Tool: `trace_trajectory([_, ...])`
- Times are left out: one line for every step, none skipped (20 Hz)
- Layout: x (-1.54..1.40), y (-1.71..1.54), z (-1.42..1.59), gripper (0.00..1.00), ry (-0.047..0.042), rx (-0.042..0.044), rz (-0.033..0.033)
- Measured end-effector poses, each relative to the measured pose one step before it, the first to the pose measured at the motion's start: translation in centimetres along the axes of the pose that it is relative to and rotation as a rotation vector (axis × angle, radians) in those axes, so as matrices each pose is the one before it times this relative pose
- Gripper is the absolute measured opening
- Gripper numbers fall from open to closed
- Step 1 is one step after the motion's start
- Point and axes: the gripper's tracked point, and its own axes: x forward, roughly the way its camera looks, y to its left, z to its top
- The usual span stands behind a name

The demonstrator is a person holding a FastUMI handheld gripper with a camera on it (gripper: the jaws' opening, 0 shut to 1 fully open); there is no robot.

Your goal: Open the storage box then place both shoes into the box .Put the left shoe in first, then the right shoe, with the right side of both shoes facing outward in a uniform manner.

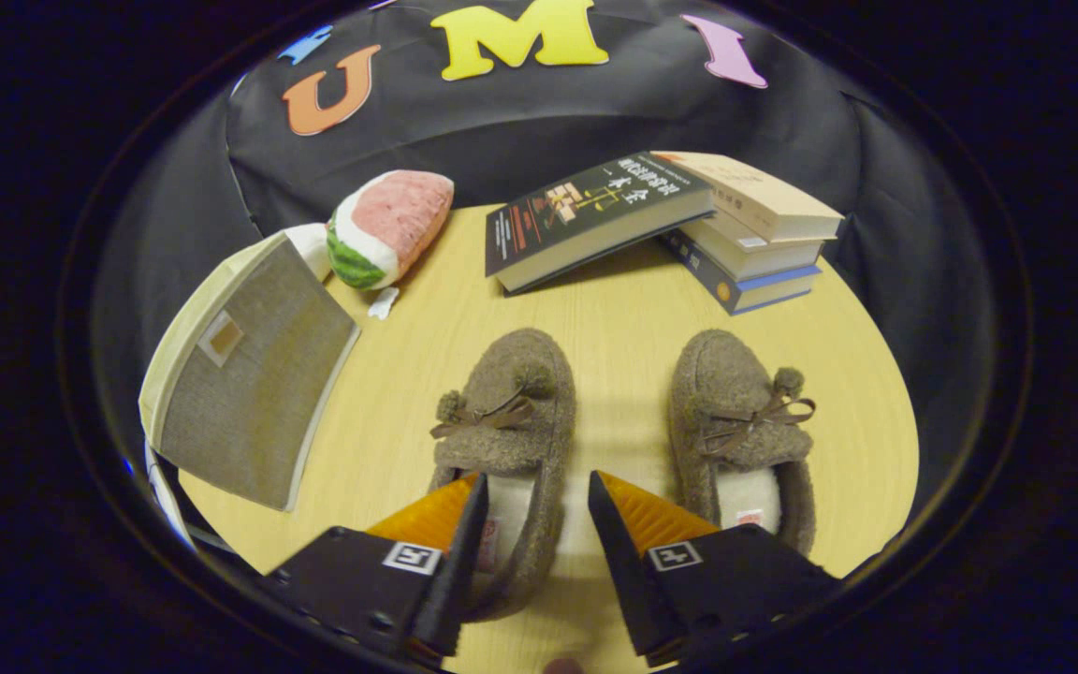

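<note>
Starting at the left: storage box [244,374] sits on the wooden counter [633,309], closed, its fabric lid tilted toward the camera, a small tag patch on the lid. It overhangs the counter's left edge a bit. Just beyond its far corner lies a plush watermelon slice [387,227], with a scrap of white paper [382,301] on the counter near it.

Centre: left shoe [506,440], a fuzzy brown slipper with a bow and pompom, toe pointing far, heel toward the claw [530,487]. Claw is open, nothing gripped. Its fingers straddle the heel end of this shoe: the left finger [431,515] is over the shoe's opening, the right finger [651,515] is off to the shoe's right, over the bare counter between the two shoes. Cannot tell whether either finger touches the shoe.

Right of that: right shoe [740,431], same type, parallel to the first, toe pointing far, cream lining visible at the heel opening. The two shoes are apart, with a strip of counter between them.

Far right: stack of books [754,243], three piled up, and a dark-covered book [595,220] leaning with one edge on the stack and the other on the counter. Books are well beyond both shoes.
</note>
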Motion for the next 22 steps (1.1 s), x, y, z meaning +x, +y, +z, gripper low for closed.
trace_trajectory([0.395,0.169,-0.262,0.7,0.01849,0.01055,0.00547])
trace_trajectory([0.31,-0.118,-0.222,0.63,0.01804,0.00428,-0.00599])
trace_trajectory([0.004,-0.085,-0.048,0.55,0.00319,0.00829,-0.01003])
trace_trajectory([-0.203,-0.12,0.05,0.36,-0.00428,0.00831,0.00164])
trace_trajectory([0.343,0.109,-0.086,0.16,0.00725,0.00015,-0.00347])
trace_trajectory([0.143,-0.31,0.008,0.17,0.00365,0.00352,-0.01958])
trace_trajectory([-0.083,0.18,0.0,0.01,0.00308,0.02757,0.00605])
trace_trajectory([-0.066,0.002,-0.149,0.0,0.01312,0.03429,0.00503])
trace_trajectory([-0.112,0.041,0.122,0.01,0.00349,0.04038,0.00974])
trace_trajectory([-0.25,0.241,-0.023,0.01,0.00923,0.03683,0.01654])
trace_trajectory([-0.441,0.179,0.012,0.0,0.00289,0.02768,0.01092])
trace_trajectory([-0.47,0.333,0.161,0.0,-0.003,0.01834,0.00897])
trace_trajectory([-0.505,0.311,0.043,0.0,-0.00562,0.01359,0.00537])
trace_trajectory([-0.636,0.345,0.073,0.0,-0.00647,0.0147,0.00637])
trace_trajectory([-0.619,0.58,0.072,0.0,-0.00655,0.02398,0.01275])
trace_trajectory([-0.809,0.708,0.009,0.0,-0.00423,0.03148,0.01587])
trace_trajectory([-0.804,0.733,0.01,0.0,-0.0043,0.03116,0.01719])
trace_trajectory([-0.845,0.873,0.163,0.0,-0.00558,0.03064,0.017])
trace_trajectory([-0.969,1.003,0.268,0.0,-0.01134,0.02989,0.01731])
trace_trajectory([-0.999,1.143,0.441,0.0,-0.01574,0.02242,0.01845])
trace_trajectory([-0.971,1.37,0.539,0.0,-0.01953,0.01767,0.02088])
trace_trajectory([-0.84,1.479,0.571,0.0,-0.01659,0.01111,0.02336])
